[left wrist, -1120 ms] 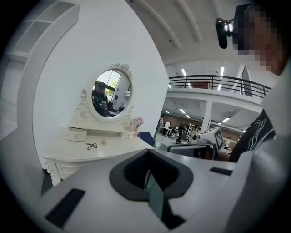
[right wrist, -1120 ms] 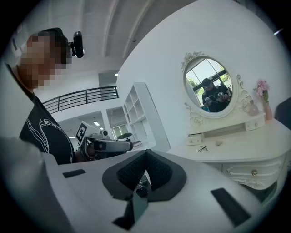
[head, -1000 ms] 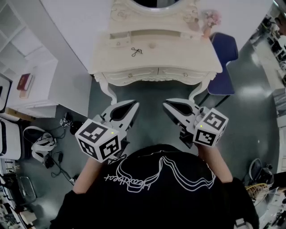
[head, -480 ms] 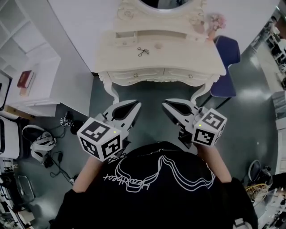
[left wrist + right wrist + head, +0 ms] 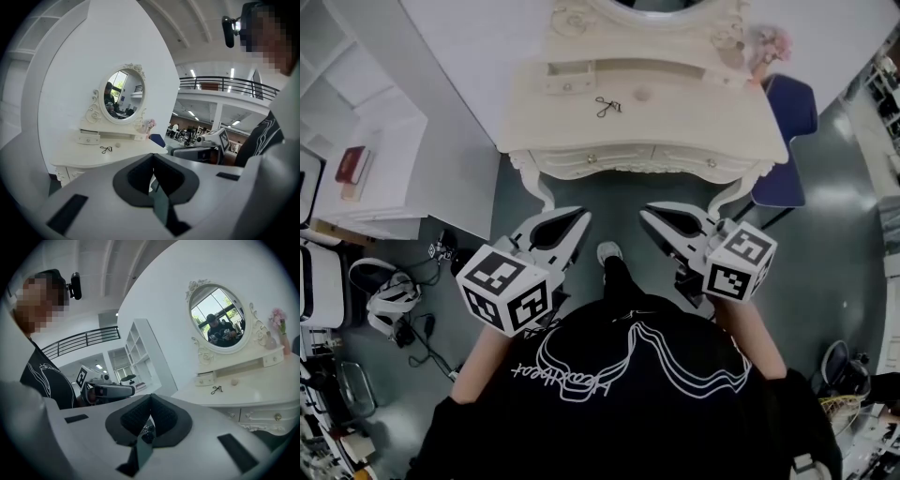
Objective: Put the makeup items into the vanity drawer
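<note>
Grey floor (image 5: 619, 202) under both tongs. Left gripper (image 5: 578, 217) and right gripper (image 5: 647, 214) clenched, empty, side by side. Beyond them: cream carved vanity table (image 5: 712, 127), front drawers (image 5: 591, 157) closed. Black metal eyelash curler (image 5: 607, 106) on its top. Blue chair (image 5: 787, 108) at right.

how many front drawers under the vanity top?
2. The left drawer is under the left half of the vanity top. The right drawer is beside it under the right half. Both are shut, one knob each. Any side drawers would be hidden.
</note>
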Available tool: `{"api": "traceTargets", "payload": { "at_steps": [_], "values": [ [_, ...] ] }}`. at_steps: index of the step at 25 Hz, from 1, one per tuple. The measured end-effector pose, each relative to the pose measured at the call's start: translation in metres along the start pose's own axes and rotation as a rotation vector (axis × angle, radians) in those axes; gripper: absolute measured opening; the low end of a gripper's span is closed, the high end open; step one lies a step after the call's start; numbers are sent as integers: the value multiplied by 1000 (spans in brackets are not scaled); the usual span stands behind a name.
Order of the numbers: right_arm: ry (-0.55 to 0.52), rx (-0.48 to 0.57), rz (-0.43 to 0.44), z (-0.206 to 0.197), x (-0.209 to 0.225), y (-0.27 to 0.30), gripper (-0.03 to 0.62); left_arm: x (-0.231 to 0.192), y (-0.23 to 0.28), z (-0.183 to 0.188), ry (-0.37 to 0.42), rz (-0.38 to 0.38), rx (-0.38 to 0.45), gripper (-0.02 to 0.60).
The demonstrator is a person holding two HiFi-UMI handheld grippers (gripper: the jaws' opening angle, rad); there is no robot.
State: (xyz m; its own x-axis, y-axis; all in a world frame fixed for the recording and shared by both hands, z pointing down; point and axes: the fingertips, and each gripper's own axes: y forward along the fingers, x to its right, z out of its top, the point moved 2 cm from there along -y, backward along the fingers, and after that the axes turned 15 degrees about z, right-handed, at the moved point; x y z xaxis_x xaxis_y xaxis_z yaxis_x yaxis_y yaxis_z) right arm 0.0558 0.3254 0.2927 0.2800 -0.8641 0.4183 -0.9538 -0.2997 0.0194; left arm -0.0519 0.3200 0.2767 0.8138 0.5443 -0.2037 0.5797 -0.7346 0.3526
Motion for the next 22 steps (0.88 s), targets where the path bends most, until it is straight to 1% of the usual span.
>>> {"api": "traceTargets", "payload": {
  "at_steps": [5, 12, 17, 22],
  "values": [
    [35, -13, 19, 10, 48, 17, 5, -30, 34, 7, -35, 30, -33, 3],
    [83, -24, 40, 36, 132, 43, 5, -76, 105, 30, -60, 54, -82, 3],
    [92, -7, 41, 65, 195, 49, 5, -97, 162, 60, -48, 55, -104, 3],
    [70, 6, 49, 95, 242, 56, 5, -116, 206, 86, -31, 57, -115, 3]
  ]
}}
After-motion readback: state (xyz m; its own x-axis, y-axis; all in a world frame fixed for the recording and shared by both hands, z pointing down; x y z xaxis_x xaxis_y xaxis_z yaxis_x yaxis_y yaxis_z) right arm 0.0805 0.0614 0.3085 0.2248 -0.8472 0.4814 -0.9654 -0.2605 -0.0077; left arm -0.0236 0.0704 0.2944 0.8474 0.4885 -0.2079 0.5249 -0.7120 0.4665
